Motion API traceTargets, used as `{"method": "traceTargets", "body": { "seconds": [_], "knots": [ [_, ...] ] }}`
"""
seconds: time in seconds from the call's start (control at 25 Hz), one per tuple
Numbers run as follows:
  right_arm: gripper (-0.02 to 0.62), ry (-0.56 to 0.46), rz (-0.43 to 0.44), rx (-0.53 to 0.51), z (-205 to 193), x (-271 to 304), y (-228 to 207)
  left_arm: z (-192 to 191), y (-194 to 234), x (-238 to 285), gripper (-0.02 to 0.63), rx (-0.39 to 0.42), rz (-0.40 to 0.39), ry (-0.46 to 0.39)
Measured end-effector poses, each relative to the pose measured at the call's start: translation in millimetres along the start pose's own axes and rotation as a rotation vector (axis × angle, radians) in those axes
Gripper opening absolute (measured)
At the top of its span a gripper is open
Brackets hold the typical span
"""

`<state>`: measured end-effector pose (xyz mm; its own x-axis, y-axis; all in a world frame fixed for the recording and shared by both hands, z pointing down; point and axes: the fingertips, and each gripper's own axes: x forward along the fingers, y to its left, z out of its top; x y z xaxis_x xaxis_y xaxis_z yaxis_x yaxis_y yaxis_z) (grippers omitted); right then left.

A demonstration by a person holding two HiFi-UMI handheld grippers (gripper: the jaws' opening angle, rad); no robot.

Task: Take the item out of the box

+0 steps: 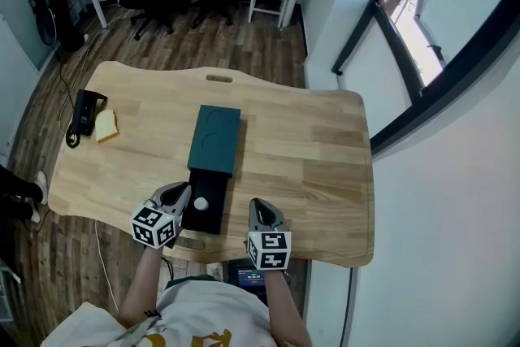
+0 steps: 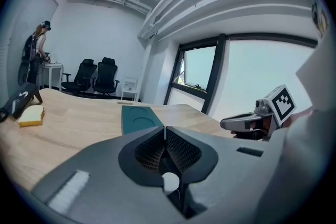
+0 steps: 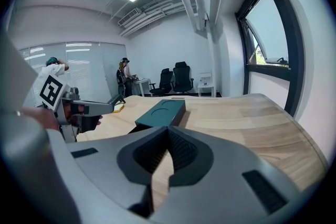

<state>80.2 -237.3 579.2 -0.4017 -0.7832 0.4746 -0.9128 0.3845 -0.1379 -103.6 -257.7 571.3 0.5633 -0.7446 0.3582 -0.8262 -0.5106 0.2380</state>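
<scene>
- Box [image 1: 215, 139]: dark teal, flat, lies lengthwise at the middle of the tabletop [image 1: 309, 150].
- Its black inner tray [image 1: 205, 220] is slid out toward the near edge, so the box counts as already open.
- Item [image 1: 200, 204]: small, white, round. It sits in the tray, close to the near edge and between the two grippers, nearer the left one. Not lifted yet.
- Left hand-held gripper [image 2: 165, 129]: jaws together at the tips, gripping nothing. It is just beside the tray's left side. The white item shows through the gap behind the tips, so the gripper looks to be over or next to it, not on it.
- Right hand-held gripper [image 3: 168, 131]: jaws also closed at the tips and empty, with only bare wood in the gap. It is over the near edge, right of the tray and apart from it.
- Step, as I judge it: opening is done and the pick has not started.
- Next move calls for spreading the left jaws, bringing them down on either side of the item inside the tray, then closing and lifting straight up clear of the tray walls.
- The right gripper may need to steady the box or tray so it doesn't slide.
- Risk: the item is small and round, so it may roll or pop out of a pinch.
</scene>
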Motion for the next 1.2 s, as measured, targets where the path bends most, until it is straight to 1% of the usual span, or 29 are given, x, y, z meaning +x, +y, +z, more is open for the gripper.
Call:
{"method": "traceTargets", "body": {
  "seconds": [0.24, 0.36, 0.48, 0.56, 0.64, 0.72, 0.84, 1.04, 1.12, 1.2],
  "knots": [
    [0.006, 0.033, 0.019, 0.007, -13, 4, 0, -24, -3, 6, 0.002, 0.007, -0.006, 0.074],
    [0.006, 0.055, 0.032, 0.007, -21, 4, 2, -39, -2, 8, 0.003, 0.024, 0.007, 0.112],
    [0.006, 0.072, 0.036, 0.007, -29, 5, 1, -52, -1, 10, 0.005, 0.024, 0.013, 0.141],
    [0.006, 0.076, 0.027, 0.005, -34, 5, -3, -61, -2, 11, 0.027, 0.022, 0.011, 0.162],
    [0.006, 0.077, 0.015, 0.004, -38, 7, -6, -70, -3, 14, 0.067, 0.027, 0.002, 0.186],
    [0.006, 0.083, 0.009, 0.005, -41, 8, -9, -79, -4, 17, 0.122, 0.037, -0.009, 0.214],
    [0.006, 0.092, 0.001, 0.009, -47, 9, -11, -91, -7, 21, 0.17, 0.058, -0.035, 0.259],
    [0.006, 0.111, -0.016, 0.015, -65, 8, -11, -110, -8, 29, 0.212, 0.13, -0.061, 0.32],
    [0.006, 0.127, -0.026, 0.027, -77, 6, -11, -113, -9, 31, 0.216, 0.156, -0.067, 0.336],
    [0.006, 0.138, -0.035, 0.042, -88, 4, -11, -117, -12, 34, 0.218, 0.201, -0.077, 0.358]
  ]
}}
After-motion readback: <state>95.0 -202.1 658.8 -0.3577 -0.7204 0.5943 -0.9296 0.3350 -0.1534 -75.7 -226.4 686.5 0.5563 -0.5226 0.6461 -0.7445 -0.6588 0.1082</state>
